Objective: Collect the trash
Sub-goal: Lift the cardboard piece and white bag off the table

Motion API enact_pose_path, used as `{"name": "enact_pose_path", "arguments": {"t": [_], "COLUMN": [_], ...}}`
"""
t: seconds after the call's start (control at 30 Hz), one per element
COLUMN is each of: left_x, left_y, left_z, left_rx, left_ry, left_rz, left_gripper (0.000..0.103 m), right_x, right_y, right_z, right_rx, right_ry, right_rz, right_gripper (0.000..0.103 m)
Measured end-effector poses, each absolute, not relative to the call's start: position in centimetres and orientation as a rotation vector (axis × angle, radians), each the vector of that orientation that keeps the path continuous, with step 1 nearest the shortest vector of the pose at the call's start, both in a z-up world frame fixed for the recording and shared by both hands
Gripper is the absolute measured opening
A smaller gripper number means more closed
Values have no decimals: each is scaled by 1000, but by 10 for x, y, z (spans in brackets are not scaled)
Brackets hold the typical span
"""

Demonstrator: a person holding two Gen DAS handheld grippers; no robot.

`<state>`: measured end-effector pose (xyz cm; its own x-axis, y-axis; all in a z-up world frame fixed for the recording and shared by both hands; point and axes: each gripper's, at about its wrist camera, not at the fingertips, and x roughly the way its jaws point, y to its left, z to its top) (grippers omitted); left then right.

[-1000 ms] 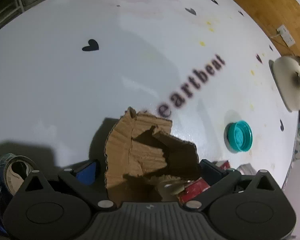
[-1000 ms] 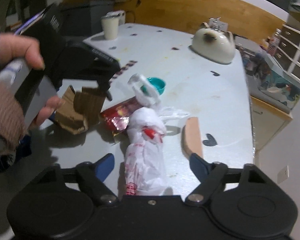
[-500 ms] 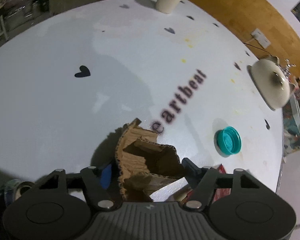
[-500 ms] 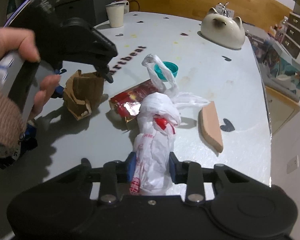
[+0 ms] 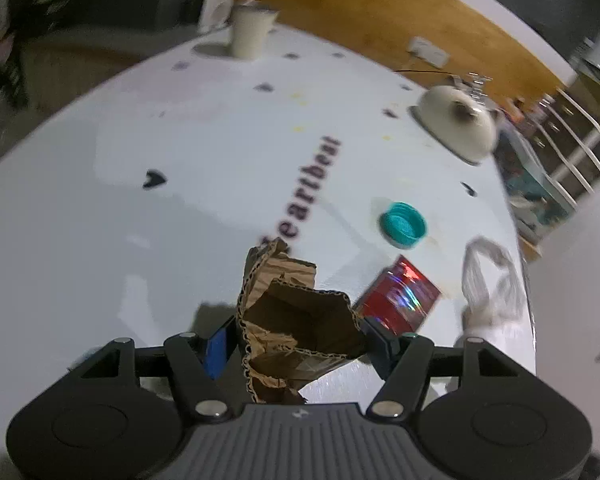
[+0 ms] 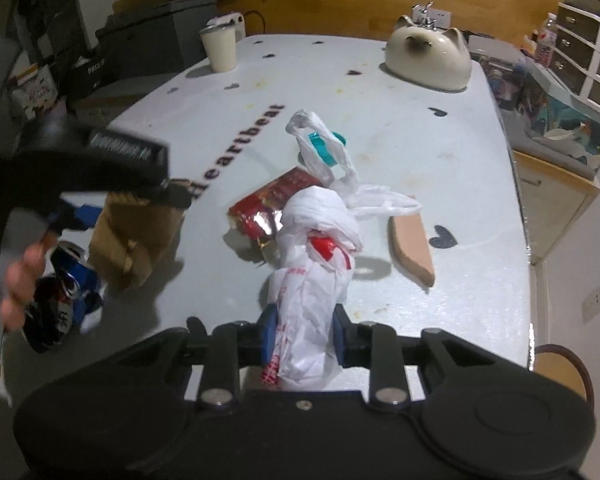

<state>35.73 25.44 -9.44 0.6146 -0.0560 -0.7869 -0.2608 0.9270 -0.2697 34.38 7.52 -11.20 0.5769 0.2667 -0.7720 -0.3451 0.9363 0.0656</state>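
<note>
- Two grippers work a white table [image 6: 440,168] printed with hearts and the word "Heartbeat".
- Left gripper [image 5: 298,340] is clenched on a torn piece of cardboard [image 5: 296,316], which hangs from its fingers above the table near the left edge.
- Right gripper [image 6: 302,334] grasps the near end of a knotted white plastic bag [image 6: 316,256] with red print; the bag's far end and looped handles lie toward the middle of the table.
- Red foil wrapper [image 6: 270,204] lies touching the bag's left side, between bag and cardboard.
- Teal bottle cap [image 5: 402,226] sits just beyond the wrapper, partly behind the bag handles in the right wrist view.
- Pink wedge-shaped piece [image 6: 412,244] lies beside the bag toward the right edge.
- Crushed blue drink can [image 6: 62,296] lies at the near left corner, below the cardboard.
- Cream cup [image 6: 220,48] stands at the far left corner; a cat-shaped ceramic dish [image 6: 428,58] rests at the far right corner.
</note>
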Motion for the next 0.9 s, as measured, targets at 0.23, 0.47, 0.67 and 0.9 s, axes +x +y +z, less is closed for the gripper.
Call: {"name": "enact_pose_path", "arguments": {"t": [0.23, 0.47, 0.67, 0.9], "left_x": [324, 289, 258, 227], "left_y": [238, 225, 216, 206], "left_z": [-64, -42, -34, -29], "left_rx": [-241, -154, -107, -72], "left_ry": [828, 774, 757, 744], "left_rz": [50, 16, 10, 12], "left_gripper": [68, 68, 68, 68], "right_x": [332, 312, 285, 256], "right_y": [65, 51, 39, 27], "right_z": [-86, -63, -46, -34], "right_rx": [-68, -45, -51, -58], "right_ry": [841, 797, 763, 737], "right_rz": [340, 315, 289, 266], "right_gripper": [29, 29, 29, 29]}}
